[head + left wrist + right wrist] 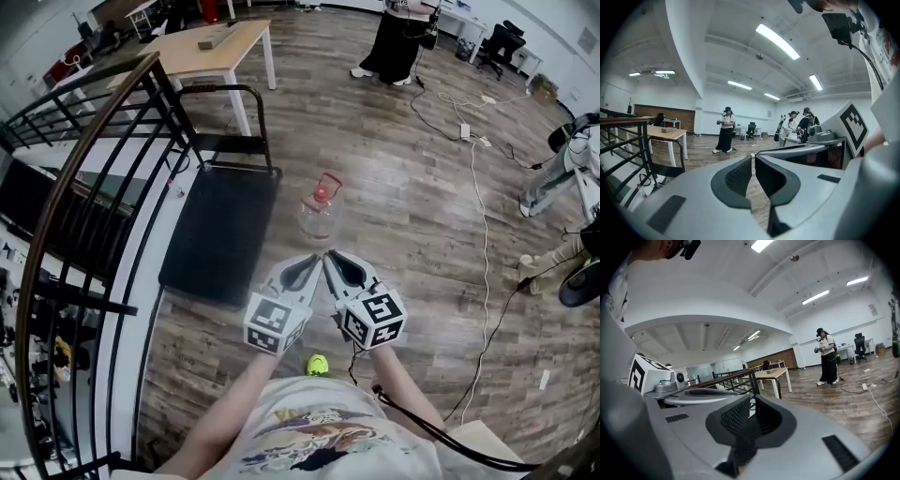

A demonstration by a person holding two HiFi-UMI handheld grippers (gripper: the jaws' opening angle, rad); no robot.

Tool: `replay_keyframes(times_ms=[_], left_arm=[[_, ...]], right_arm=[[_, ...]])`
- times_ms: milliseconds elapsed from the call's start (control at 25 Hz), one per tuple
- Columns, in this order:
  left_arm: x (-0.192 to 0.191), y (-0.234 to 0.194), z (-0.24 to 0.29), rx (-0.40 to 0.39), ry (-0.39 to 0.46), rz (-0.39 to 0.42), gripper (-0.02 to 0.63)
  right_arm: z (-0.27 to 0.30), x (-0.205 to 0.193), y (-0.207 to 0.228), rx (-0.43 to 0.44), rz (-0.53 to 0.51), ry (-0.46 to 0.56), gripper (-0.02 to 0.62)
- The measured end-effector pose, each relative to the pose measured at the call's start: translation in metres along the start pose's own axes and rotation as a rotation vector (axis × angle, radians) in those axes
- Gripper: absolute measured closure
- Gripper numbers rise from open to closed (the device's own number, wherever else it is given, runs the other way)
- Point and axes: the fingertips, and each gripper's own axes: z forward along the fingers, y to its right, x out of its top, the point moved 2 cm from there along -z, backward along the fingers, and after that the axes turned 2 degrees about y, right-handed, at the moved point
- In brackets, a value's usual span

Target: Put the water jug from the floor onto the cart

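Standing on the floor beside the cart, the water jug sat just beyond both tips. The left gripper and right gripper were closed, empty.

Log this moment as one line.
water jug: upright on floor beside cart | left tool: shut, empty | right tool: shut, empty | both short of jug, no contact

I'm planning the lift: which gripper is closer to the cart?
The left gripper: it hangs beside the black cart, while the right gripper is beyond it, farther off.
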Motion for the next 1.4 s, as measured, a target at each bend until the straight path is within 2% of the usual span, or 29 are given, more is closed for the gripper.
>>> replay_keyframes(times_ms=[840,1080,1400], left_arm=[[0.023,-0.139,0.088,-0.153,-0.033,0.010,0.594],[0.030,-0.166,0.100,-0.160,-0.031,0.000,0.594],[0.024,-0.183,0.118,-0.154,-0.032,-0.002,0.594]], right_arm=[[0.145,0.025,0.059,-0.138,0.049,-0.017,0.566],[0.169,0.033,0.062,-0.157,0.061,-0.020,0.566],[0.187,0.028,0.074,-0.143,0.036,-0.051,0.566]])
